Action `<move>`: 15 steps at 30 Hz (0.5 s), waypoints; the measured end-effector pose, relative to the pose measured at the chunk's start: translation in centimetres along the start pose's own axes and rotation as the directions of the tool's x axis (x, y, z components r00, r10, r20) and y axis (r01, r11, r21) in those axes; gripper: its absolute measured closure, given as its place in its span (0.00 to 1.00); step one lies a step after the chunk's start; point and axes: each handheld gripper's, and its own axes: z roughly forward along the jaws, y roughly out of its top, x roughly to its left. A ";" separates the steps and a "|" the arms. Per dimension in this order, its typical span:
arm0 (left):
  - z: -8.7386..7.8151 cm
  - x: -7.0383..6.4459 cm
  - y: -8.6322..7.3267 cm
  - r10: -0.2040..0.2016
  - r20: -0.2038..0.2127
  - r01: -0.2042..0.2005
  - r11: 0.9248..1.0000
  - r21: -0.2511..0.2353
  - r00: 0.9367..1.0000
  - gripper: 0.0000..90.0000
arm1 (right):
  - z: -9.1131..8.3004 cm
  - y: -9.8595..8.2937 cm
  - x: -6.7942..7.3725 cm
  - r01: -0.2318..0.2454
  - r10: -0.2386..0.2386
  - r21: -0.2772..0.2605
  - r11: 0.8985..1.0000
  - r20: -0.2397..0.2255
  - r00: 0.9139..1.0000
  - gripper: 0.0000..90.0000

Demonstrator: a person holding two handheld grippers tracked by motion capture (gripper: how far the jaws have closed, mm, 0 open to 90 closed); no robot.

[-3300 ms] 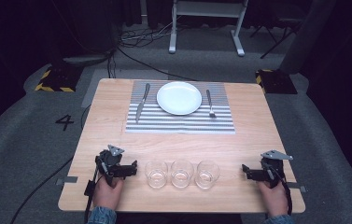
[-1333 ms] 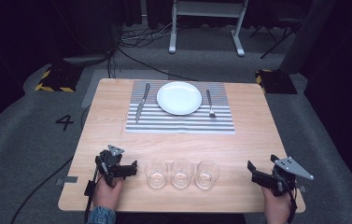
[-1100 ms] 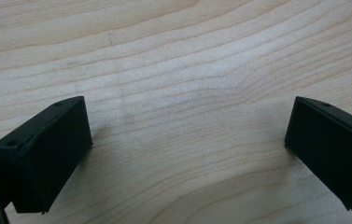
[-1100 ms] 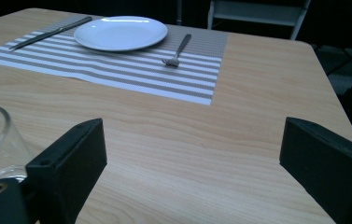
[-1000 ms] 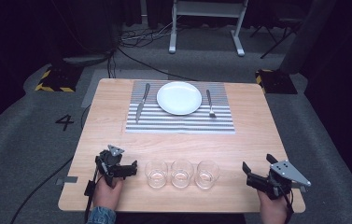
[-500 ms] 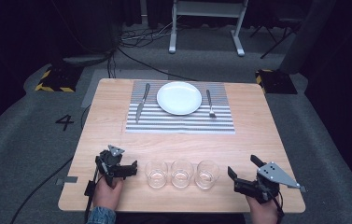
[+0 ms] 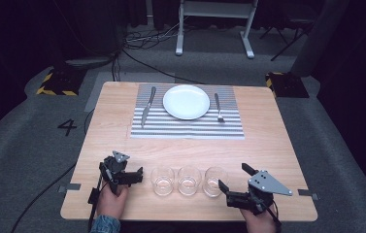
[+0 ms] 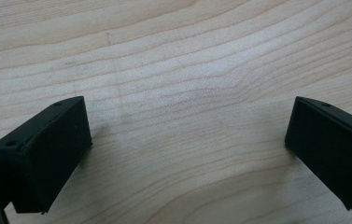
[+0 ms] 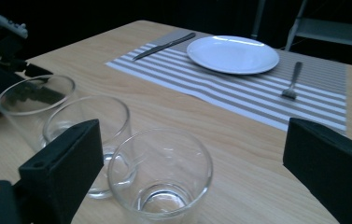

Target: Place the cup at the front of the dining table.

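Compared with a few seconds ago, we see that our right gripper has swung in from the right edge toward the row of glasses and now sits just beside the nearest one, its jaws spread wide and holding nothing. Our left gripper has not moved; it rests at the near left, jaws apart over bare wood, with nothing between them.

The pale rectangular wooden table has a smooth top with fine wavy grain, plain in the left gripper view. On its far half lies a flat rectangular placemat of grey and white stripes. On the mat sits a round, glossy white plate with a shallow rim.

Along the near edge stands a row of three short clear glass tumblers, close together, upright and thick-bottomed: the right tumbler sits between the spread jaws in the right gripper view, the middle tumbler is just beside it, and the left tumbler is nearest the left gripper.

Left of the plate lies a slim metal knife; to its right, a small dull metal fork.
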 end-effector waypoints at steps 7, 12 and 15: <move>0.0 0.0 0.0 -0.001 0.000 0.001 1.000 0.000 1.000 0.01 | 0.9 -0.2 1.0 0.015 -0.014 0.038 0.999 -0.022 1.000 0.04; 0.0 0.0 0.0 -0.001 0.000 0.001 1.000 0.000 1.000 0.01 | 2.0 -0.8 1.3 0.010 -0.008 0.097 0.995 -0.018 1.000 0.03; 0.0 0.0 0.0 -0.001 0.003 0.001 1.000 -0.004 1.000 0.01 | 2.6 -1.2 1.3 -0.006 0.009 0.126 0.992 -0.021 1.000 0.03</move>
